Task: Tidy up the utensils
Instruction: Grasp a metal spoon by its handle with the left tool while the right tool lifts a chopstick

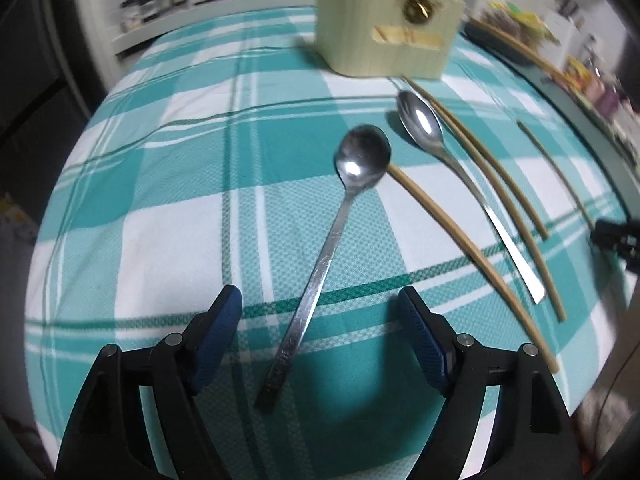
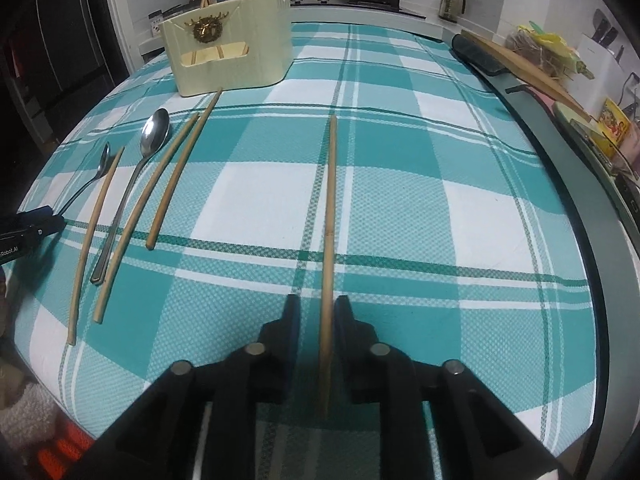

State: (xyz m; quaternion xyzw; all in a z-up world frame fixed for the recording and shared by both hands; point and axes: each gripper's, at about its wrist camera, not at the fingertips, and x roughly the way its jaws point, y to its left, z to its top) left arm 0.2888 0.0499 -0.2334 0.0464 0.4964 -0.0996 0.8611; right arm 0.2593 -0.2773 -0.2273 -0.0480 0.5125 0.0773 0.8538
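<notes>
While left gripper [image 1: 320,312] gapes wide astride a spoon handle [image 1: 316,292], right gripper [image 2: 317,312] pinches a chopstick [image 2: 330,208].

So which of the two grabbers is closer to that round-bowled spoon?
The left. The left gripper sits open with the round spoon handle between its fingers. The right gripper is off to the side, closed on a chopstick.

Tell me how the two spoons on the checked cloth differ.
The round-bowled spoon has a nearly circular bowl; the oval-bowled spoon has a longer, pointed one. The round-bowled spoon's handle lies between the open jaws of the left gripper; the oval-bowled spoon lies off to the right among the chopsticks. Both are shiny metal, bowls toward the wooden holder.
</notes>
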